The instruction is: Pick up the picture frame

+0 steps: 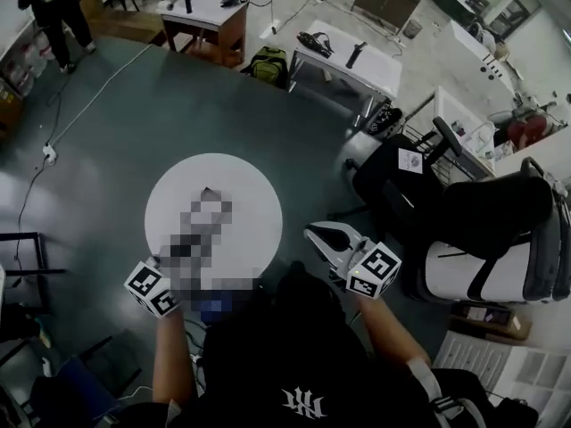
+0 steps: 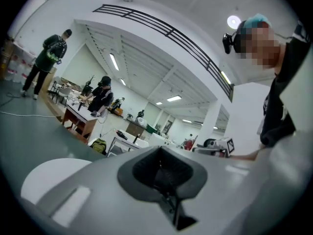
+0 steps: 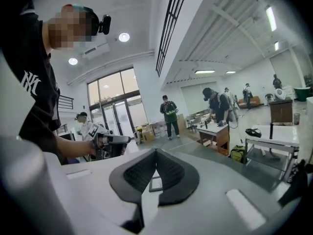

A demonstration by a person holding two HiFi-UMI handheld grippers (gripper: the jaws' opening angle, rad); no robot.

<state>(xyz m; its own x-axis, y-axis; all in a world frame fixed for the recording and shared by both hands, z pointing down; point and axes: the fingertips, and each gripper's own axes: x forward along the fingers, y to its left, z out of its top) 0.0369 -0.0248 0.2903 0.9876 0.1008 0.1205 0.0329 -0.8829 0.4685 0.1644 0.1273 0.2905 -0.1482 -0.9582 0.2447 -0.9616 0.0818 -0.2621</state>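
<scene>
The picture frame lies flat on the round white table; a mosaic patch covers most of it. In the right gripper view it shows as a small dark-edged frame just past the jaw tips. My right gripper hovers off the table's right edge, pointing toward the table, jaws shut and empty. My left gripper is at the table's near left edge with its tips under the patch; its jaws are shut with nothing in them. Neither gripper touches the frame.
A black office chair stands close on the right. Behind the round table are a white desk, a wooden desk and a green backpack. A person stands far left. A cable runs over the floor.
</scene>
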